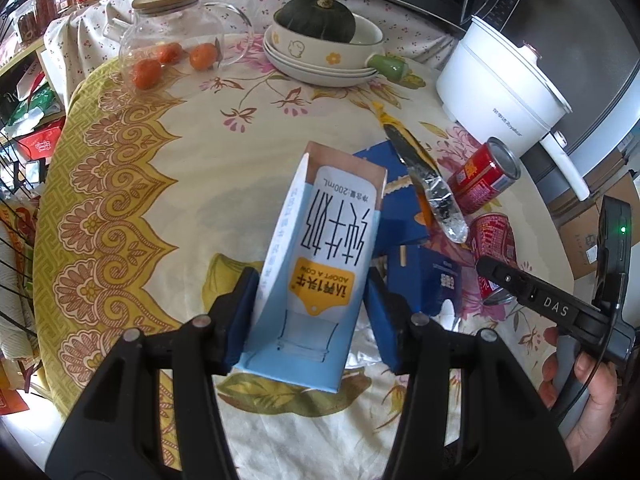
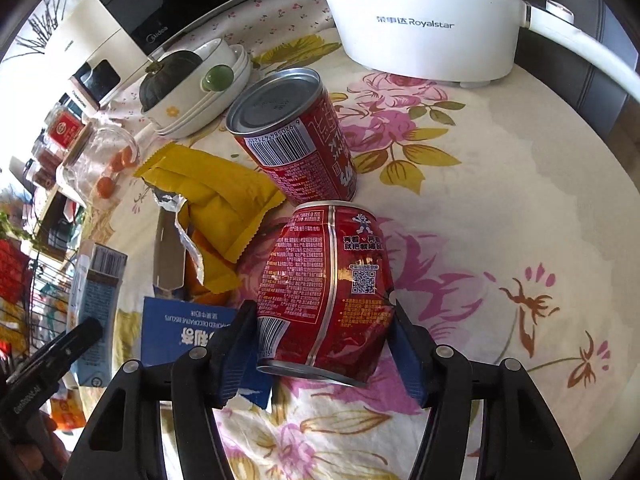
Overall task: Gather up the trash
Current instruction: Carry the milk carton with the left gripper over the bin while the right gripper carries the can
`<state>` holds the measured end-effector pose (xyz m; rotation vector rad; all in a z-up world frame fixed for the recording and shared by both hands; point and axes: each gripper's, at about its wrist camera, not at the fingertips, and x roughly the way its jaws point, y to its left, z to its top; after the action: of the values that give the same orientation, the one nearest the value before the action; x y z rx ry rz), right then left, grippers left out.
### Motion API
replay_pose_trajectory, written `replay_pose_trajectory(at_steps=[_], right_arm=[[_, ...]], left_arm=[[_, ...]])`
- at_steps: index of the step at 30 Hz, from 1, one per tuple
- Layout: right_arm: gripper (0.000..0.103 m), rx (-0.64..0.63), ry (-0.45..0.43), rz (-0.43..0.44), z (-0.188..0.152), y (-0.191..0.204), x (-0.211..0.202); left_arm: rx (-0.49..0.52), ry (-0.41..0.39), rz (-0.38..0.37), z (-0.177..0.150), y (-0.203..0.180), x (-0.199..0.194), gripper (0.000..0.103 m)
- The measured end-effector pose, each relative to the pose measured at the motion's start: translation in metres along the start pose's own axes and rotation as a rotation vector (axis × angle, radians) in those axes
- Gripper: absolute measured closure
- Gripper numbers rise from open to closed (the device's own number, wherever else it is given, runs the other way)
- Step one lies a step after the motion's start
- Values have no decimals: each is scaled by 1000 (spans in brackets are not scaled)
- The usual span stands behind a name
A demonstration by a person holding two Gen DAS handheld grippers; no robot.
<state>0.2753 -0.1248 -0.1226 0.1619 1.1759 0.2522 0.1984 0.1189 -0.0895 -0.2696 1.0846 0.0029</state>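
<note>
Gripping 1 blue milk carton [image 1: 316, 264] marked "200mL" and "ADOPT A COW", the left gripper [image 1: 310, 316] has both pads pressed to its sides above the floral tablecloth [image 1: 120, 208]; the right gripper [image 2: 326, 344] clamps 1 dented red can [image 2: 324, 292] lying on the cloth. Counted: 2 red cans, the second can [image 2: 296, 136] just beyond; 1 yellow wrapper [image 2: 216, 196]; 1 blue biscuit box [image 2: 176, 332]. Only the right view reads "Royalstar" clearly on the white cooker [image 2: 420, 16]; only the left shows 3 oranges [image 1: 204, 56].

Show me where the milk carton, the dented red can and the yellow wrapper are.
milk carton [image 1: 320, 280]: left wrist view, printed front face.
dented red can [image 2: 324, 288]: right wrist view, side wall.
yellow wrapper [image 2: 216, 188]: right wrist view, flat middle.
</note>
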Motion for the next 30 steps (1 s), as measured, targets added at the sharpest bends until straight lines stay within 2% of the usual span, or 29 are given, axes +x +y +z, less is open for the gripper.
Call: replay_pose_trajectory(at_steps=[16,30], right_arm=[[39,-47,-48,-63,-14,-41,-63],[39,-25,-58,-138,-34,-108,-109]], left_arm=[[140,-41,-95,-14,-71,-19,48],[280,-17,-183,-39,-150,-10,48]])
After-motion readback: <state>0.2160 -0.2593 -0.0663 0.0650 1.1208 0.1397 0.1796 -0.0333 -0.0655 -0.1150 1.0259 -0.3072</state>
